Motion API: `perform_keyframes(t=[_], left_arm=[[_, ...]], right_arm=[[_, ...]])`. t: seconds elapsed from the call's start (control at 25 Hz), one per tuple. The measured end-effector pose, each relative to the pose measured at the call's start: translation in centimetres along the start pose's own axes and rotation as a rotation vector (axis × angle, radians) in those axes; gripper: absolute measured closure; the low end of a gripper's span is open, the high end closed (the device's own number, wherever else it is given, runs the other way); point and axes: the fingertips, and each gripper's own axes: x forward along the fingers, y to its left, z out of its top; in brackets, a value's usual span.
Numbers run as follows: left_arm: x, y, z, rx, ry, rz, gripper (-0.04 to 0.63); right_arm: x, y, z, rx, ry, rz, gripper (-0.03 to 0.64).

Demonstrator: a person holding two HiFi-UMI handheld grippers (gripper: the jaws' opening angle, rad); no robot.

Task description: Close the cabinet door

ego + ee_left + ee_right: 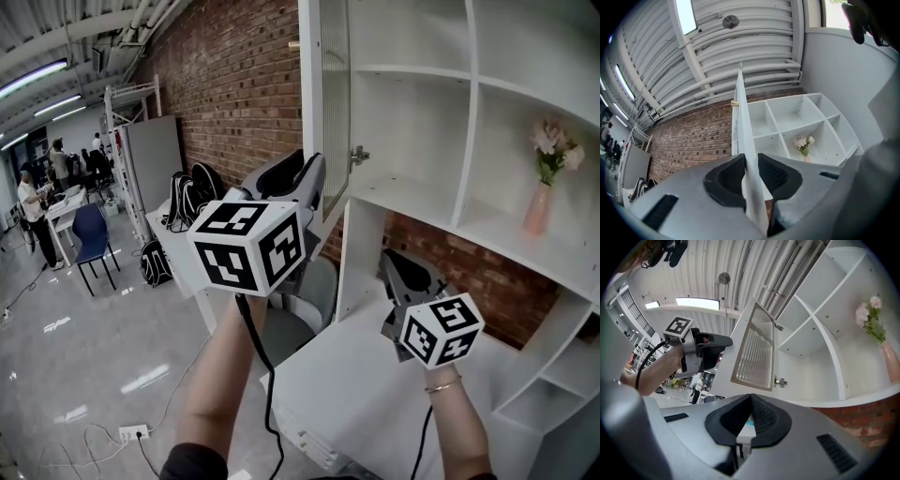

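Observation:
The white cabinet door (323,103) with a ribbed glass panel stands open, edge-on to me, hinged to the white shelf unit (469,112). My left gripper (314,178) is up at the door's lower free edge. In the left gripper view the door (743,122) runs between the two pads and my left gripper (751,161) is shut on it. My right gripper (392,262) hangs lower, below the open compartment, shut with nothing in it. The right gripper view shows the door (757,355) from inside, its hinge (779,380), and the left gripper (724,341) at its far edge.
A pink vase of flowers (539,202) stands on a shelf at the right. A white desk top (347,384) lies under the cabinet, with a brick wall (234,84) behind. Backpacks (187,197), a blue chair (92,234) and people stand far left.

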Motion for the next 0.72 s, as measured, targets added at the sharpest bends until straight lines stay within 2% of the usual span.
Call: perform_keyframes(t=[0.16, 0.4, 0.72], left_arm=[[1.0, -2.0, -0.3, 0.025, 0.015, -0.025, 0.503], [2.6, -5.0, -0.5, 0.084, 0.022, -0.022, 0.489], [4.0, -7.7, -0.9, 0.098, 0.03, -0.022, 0.477]], right_arm=[[-0.6, -1.0, -0.2, 0.001, 0.0, -0.01, 0.617], [-2.1, -2.6, -0.3, 0.003, 0.0, -0.035, 0.617], [-4.1, -3.7, -0.2, -0.017, 0.014, -0.066, 0.617]])
